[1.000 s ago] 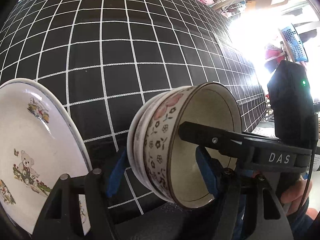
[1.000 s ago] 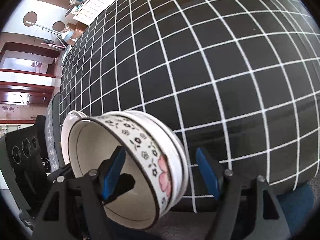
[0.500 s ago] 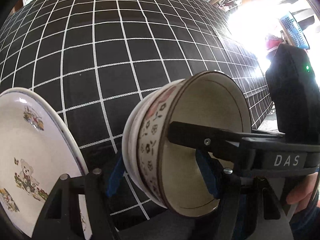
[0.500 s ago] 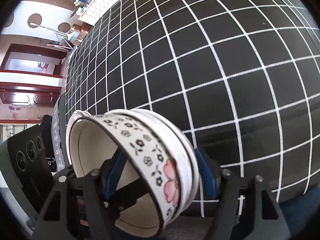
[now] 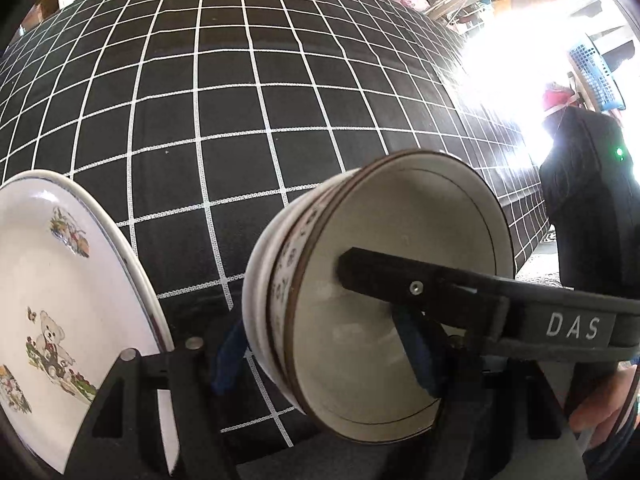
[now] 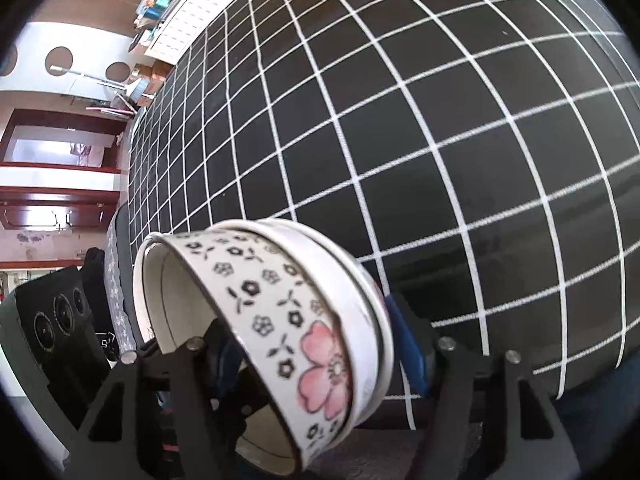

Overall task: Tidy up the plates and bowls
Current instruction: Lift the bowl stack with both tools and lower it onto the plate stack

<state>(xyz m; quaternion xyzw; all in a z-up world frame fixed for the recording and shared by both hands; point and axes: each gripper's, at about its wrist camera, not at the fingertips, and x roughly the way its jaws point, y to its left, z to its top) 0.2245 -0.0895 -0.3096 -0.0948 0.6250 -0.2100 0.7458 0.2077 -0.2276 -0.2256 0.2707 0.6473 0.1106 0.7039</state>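
A stack of nested bowls with black flowers and a pink blossom is held on its side above a black grid tablecloth. My left gripper is shut on the stack's wall, one blue pad outside, one inside. My right gripper is shut on the same stack from the other side; its black finger reaches across the bowl's mouth in the left wrist view. A white plate with a teddy bear print stands tilted at the left, another plate's rim behind it.
The grid tablecloth fills the space ahead. Its right edge drops off near a bright window. A blue basket and clutter stand beyond the table. A doorway and shelves show at far left in the right wrist view.
The bowl stack has tipped further onto its side and sits closer to both cameras. The right gripper's jaws have closed in on the stack's wall.
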